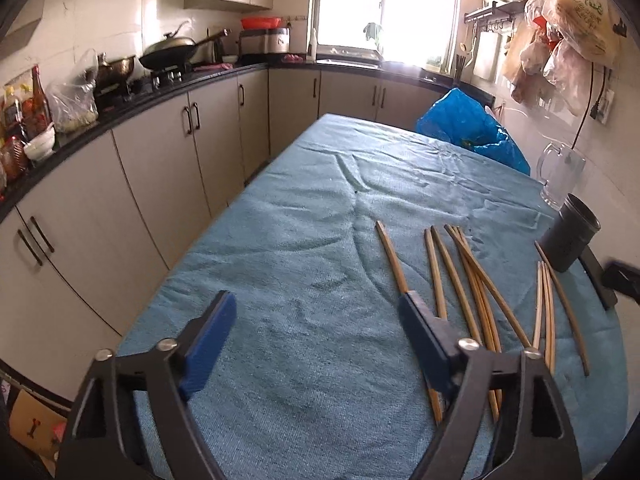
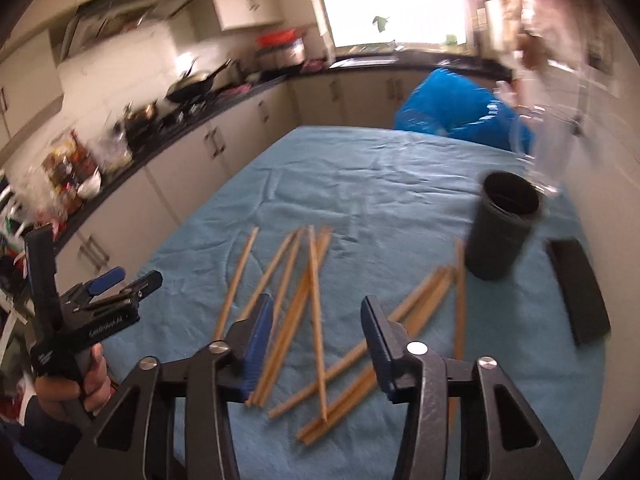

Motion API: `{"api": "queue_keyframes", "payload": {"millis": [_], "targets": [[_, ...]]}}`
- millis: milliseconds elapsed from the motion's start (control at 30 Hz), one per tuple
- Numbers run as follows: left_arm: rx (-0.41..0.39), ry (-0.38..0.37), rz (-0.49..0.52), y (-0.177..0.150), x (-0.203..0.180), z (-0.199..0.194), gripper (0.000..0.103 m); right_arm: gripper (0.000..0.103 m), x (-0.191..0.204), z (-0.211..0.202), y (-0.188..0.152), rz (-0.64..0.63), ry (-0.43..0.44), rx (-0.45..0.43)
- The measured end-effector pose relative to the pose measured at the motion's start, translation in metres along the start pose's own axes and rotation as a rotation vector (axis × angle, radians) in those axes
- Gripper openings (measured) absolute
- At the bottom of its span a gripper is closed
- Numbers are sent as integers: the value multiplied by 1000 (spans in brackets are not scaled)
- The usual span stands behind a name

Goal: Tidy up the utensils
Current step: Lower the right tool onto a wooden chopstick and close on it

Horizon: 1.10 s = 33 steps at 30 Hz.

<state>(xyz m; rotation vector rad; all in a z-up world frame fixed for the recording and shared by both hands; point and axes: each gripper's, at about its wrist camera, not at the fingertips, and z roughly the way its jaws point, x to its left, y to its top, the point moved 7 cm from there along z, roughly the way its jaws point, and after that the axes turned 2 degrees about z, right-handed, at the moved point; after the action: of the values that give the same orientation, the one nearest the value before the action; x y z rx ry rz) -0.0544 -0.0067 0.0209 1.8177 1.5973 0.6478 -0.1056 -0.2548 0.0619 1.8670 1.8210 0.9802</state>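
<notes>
Nearest: left hand-held gripper (image 1: pixel 316 344), jaws wide apart over bare blue towel (image 1: pixel 304 216), nothing between the blue pads, one pad lying over the outermost chopstick; likely parked to the side to leave the pile free. Right hand-held gripper (image 2: pixel 318 344), jaws at a middling gap, poised above the scattered pile with sticks showing in the gap, pads not pressing on any; probably lined up for a pick. Next: chopsticks (image 2: pixel 312 312), bamboo, tan, slender, loose on the towel-covered tabletop, some crossed in a heap, a smaller group just beside the holder; none yet stowed. Beyond: dark cylindrical holder (image 2: pixel 502 228), upright, mouth open, seemingly empty, apparently the intended receptacle. Flat black object (image 2: pixel 578 288) beside it. Farther: clear glass mug (image 1: pixel 560 176), blue plastic bag (image 1: pixel 468 128) at the far edge. Farthest: kitchen counter with wok (image 1: pixel 172 54).
</notes>
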Motion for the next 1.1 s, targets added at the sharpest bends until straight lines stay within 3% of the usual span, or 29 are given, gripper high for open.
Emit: {"api": "queue_keyframes", "payload": {"millis": [67, 200, 367, 500, 900, 933, 1100], "targets": [[3, -4, -5, 0, 2, 1, 79, 30, 7, 26, 14, -40, 13, 47], [4, -1, -18, 2, 13, 3, 79, 28, 16, 85, 33, -53, 42, 158], [11, 8, -45, 4, 29, 8, 79, 16, 16, 144, 43, -100, -34, 233], [20, 10, -57, 4, 37, 14, 79, 16, 13, 170, 45, -124, -67, 280], [37, -1, -44, 6, 35, 24, 79, 13, 11, 200, 42, -219, -150, 316], [42, -2, -42, 7, 35, 25, 79, 8, 11, 200, 43, -226, -149, 315], [93, -65, -58, 12, 28, 34, 79, 8, 4, 187, 45, -157, -99, 288]]}}
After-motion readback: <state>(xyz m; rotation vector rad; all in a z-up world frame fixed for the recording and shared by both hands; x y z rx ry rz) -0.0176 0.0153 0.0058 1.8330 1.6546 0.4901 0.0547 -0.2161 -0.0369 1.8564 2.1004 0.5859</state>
